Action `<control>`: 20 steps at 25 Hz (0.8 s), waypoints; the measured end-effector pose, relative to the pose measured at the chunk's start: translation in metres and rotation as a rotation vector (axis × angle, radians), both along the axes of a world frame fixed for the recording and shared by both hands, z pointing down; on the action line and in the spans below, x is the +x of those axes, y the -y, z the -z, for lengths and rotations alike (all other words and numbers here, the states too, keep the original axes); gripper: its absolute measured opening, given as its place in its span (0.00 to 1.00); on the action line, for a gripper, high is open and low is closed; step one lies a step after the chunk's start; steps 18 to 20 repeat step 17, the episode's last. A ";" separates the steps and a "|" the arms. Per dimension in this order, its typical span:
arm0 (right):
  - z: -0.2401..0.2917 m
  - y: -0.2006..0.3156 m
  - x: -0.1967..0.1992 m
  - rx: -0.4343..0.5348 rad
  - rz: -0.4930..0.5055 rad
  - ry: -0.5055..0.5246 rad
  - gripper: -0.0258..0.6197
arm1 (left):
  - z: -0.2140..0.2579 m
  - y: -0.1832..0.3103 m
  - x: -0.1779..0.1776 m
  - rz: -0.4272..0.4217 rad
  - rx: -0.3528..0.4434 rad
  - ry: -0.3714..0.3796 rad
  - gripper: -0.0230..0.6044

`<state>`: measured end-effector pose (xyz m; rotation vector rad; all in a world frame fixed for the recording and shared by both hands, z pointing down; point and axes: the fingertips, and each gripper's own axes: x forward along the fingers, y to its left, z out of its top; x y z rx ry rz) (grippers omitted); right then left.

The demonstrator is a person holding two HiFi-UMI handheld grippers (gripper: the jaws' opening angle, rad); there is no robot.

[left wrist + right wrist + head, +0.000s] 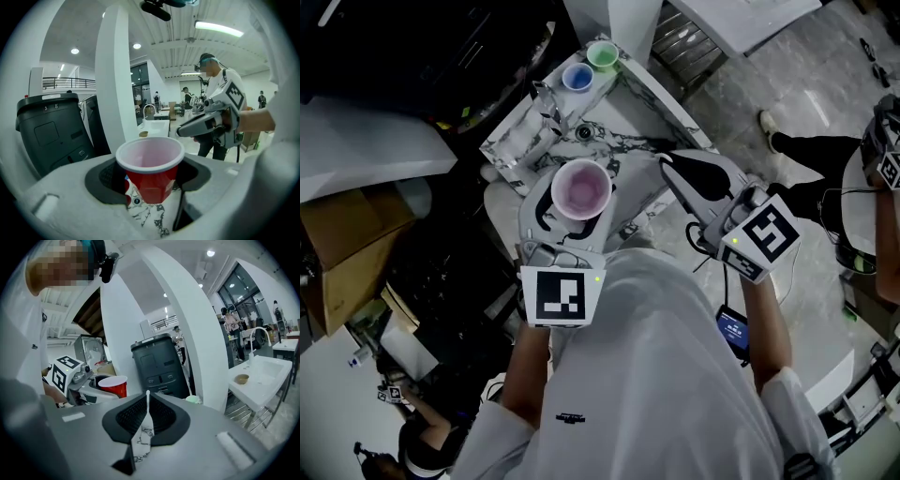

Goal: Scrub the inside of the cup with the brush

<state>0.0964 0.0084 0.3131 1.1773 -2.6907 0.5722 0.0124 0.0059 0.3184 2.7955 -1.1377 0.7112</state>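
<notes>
Left tongs [151, 183] clamped on cup [150, 159]; right tongs [146, 414] closed.

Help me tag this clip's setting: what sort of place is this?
Probably a large shared lab or workshop hall, not a home: a white sink on a metal frame, a black bin, ceiling strip lights and other people beyond.

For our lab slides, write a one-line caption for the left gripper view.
Left gripper holds an upright red cup by its sides, with the right gripper in the air beyond it.

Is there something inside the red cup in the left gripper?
No: the head view looks into the red cup, clamped in the left gripper, and its pale inside is bare.
</notes>
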 end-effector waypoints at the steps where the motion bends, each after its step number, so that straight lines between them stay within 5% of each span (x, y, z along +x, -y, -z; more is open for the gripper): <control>1: -0.001 -0.001 0.001 -0.004 0.000 0.000 0.08 | 0.000 0.000 0.002 -0.003 -0.002 -0.001 0.51; 10: 0.001 -0.012 0.001 -0.048 0.013 0.097 0.08 | 0.006 0.000 0.011 -0.022 0.014 -0.013 0.51; 20: -0.003 -0.029 -0.012 -0.059 0.039 0.085 0.08 | 0.002 -0.012 0.018 -0.053 -0.004 -0.002 0.51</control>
